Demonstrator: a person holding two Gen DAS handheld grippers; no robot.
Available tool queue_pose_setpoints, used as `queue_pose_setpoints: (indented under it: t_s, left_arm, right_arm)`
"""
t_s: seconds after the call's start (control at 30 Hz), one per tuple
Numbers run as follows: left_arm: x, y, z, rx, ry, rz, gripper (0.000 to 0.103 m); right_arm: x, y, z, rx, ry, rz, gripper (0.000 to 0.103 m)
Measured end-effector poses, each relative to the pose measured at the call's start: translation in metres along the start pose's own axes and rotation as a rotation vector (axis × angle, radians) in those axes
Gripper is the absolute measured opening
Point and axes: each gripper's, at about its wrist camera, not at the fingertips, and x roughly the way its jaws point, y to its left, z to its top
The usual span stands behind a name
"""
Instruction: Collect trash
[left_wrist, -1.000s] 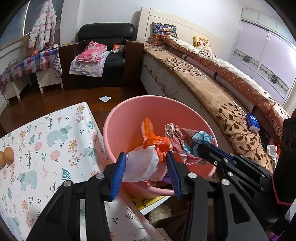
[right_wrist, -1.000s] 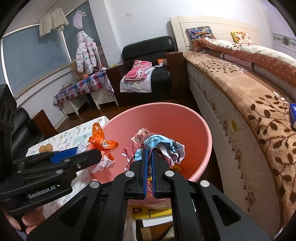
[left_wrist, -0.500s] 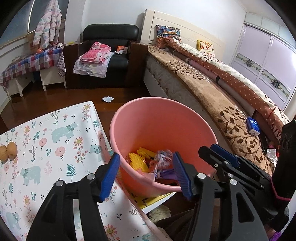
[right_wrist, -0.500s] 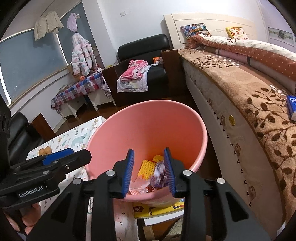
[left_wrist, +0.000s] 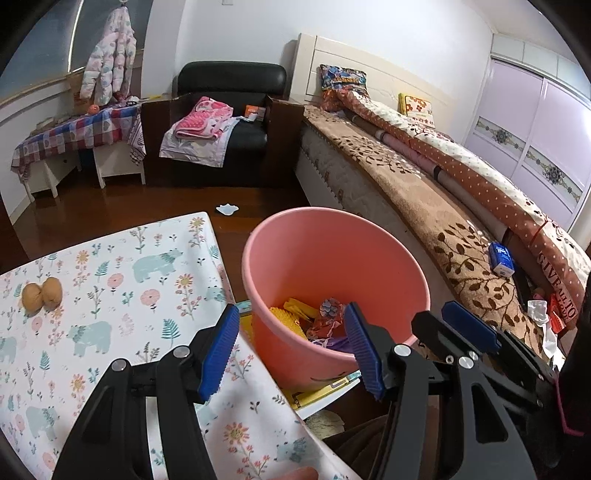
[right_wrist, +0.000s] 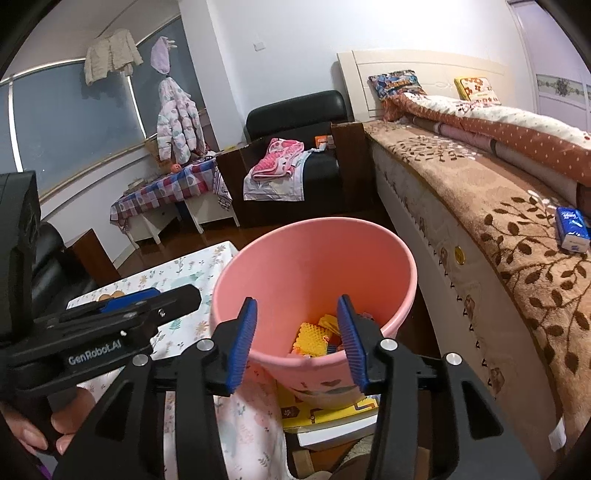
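A bedroom with white walls (left_wrist: 229, 33) and a dark polished wooden floor (left_wrist: 122, 201). A long bed (left_wrist: 424, 184) ran along the right side, with a cream headboard (left_wrist: 314, 51), a brown leaf-patterned blanket (left_wrist: 454, 236) and a rolled orange dotted quilt (left_wrist: 491, 177). Pale lilac wardrobe doors (left_wrist: 532, 122) stood behind it. At the far wall sat a black leather armchair (left_wrist: 232, 74) with pink folded cloths (left_wrist: 203, 120) on its seat. To its left, a low white table (left_wrist: 55, 162) carried a checked cloth (left_wrist: 70, 133). A large curved window (right_wrist: 70, 122) showed dark, with a pale padded jacket (right_wrist: 177, 122) hanging beside it. Indoor light fell evenly.
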Motion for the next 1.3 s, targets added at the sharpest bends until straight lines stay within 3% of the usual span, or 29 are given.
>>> queue_pose_setpoints:
  t_s: [0.3,0.57,0.73,0.97,1.3]
  left_arm:
    - [-0.028,0.008,-0.005,-0.010,-0.035,-0.002,0.059]
    - [-0.042,0.017,-0.010,-0.021,-0.051,0.019,0.069]
    - [-0.052,0.024,-0.012,-0.018,-0.065,0.040,0.069]
    - [-0.066,0.035,-0.019,-0.019,-0.081,0.054,0.069]
    - [-0.085,0.049,-0.024,-0.033,-0.114,0.074,0.069]
  right_arm:
    - [-0.019,0.015,-0.003,0.001,-0.019,-0.003,0.054]
    - [-0.028,0.029,-0.008,-0.016,-0.023,-0.010,0.059]
    - [-0.032,0.040,-0.009,-0.038,-0.028,-0.024,0.060]
    - [-0.038,0.047,-0.008,-0.031,-0.040,-0.038,0.073]
    - [-0.046,0.060,-0.009,-0.022,-0.055,-0.052,0.075]
